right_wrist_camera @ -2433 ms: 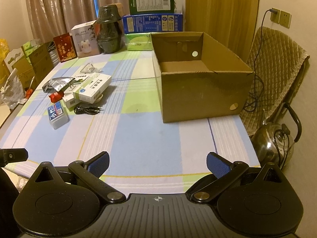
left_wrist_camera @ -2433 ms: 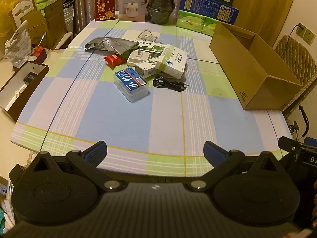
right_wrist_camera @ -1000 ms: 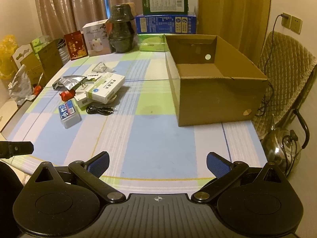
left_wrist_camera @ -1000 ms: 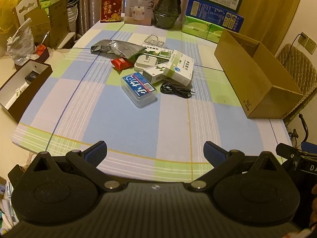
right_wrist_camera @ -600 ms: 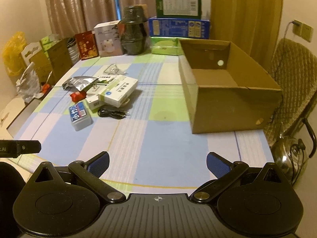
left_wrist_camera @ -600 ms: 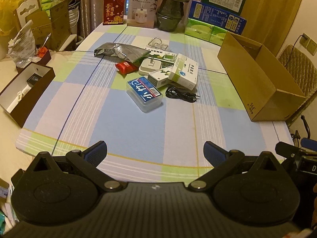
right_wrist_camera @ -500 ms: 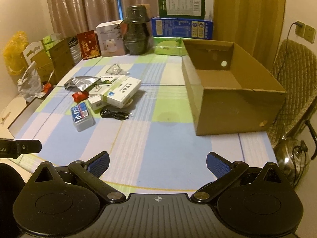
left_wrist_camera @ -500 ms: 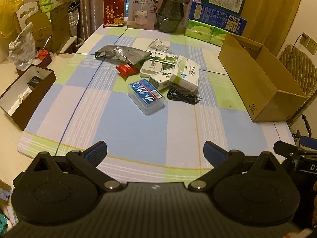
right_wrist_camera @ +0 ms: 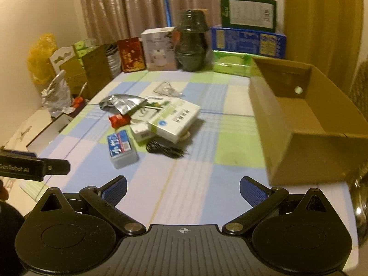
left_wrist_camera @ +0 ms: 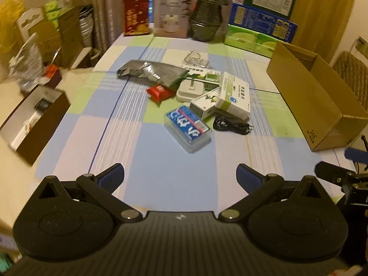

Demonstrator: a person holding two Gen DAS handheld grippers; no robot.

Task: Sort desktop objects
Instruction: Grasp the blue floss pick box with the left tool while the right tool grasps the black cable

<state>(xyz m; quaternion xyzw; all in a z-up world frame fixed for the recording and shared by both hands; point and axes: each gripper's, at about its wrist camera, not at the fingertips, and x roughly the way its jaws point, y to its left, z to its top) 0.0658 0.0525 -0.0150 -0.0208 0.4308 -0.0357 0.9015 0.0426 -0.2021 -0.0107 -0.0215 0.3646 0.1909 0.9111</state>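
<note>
A pile of small objects lies mid-table: a clear box with a blue label [left_wrist_camera: 187, 128] [right_wrist_camera: 121, 148], a coiled black cable [left_wrist_camera: 232, 126] [right_wrist_camera: 166, 150], a large white medicine box [left_wrist_camera: 234, 97] [right_wrist_camera: 174, 120], a small white box [left_wrist_camera: 202, 107], a white charger [left_wrist_camera: 190, 90], a red packet [left_wrist_camera: 159, 92] [right_wrist_camera: 119, 120] and a silver foil bag [left_wrist_camera: 147, 72] [right_wrist_camera: 122, 101]. An open, empty cardboard box [left_wrist_camera: 315, 96] [right_wrist_camera: 308, 124] stands at the right. My left gripper [left_wrist_camera: 180, 177] and right gripper [right_wrist_camera: 182, 189] are both open and empty, over the table's near part.
Cartons, a dark jar [left_wrist_camera: 208, 10] [right_wrist_camera: 191, 41] and green tissue packs [left_wrist_camera: 250, 42] line the far edge. A brown open box [left_wrist_camera: 34, 119] sits on a side surface to the left. A padded chair [left_wrist_camera: 352, 76] stands behind the cardboard box. A kettle [right_wrist_camera: 361, 204] is low right.
Both grippers have moved forward toward the pile, which now looks larger and nearer. The jaws have stayed open and nothing on the table has moved.
</note>
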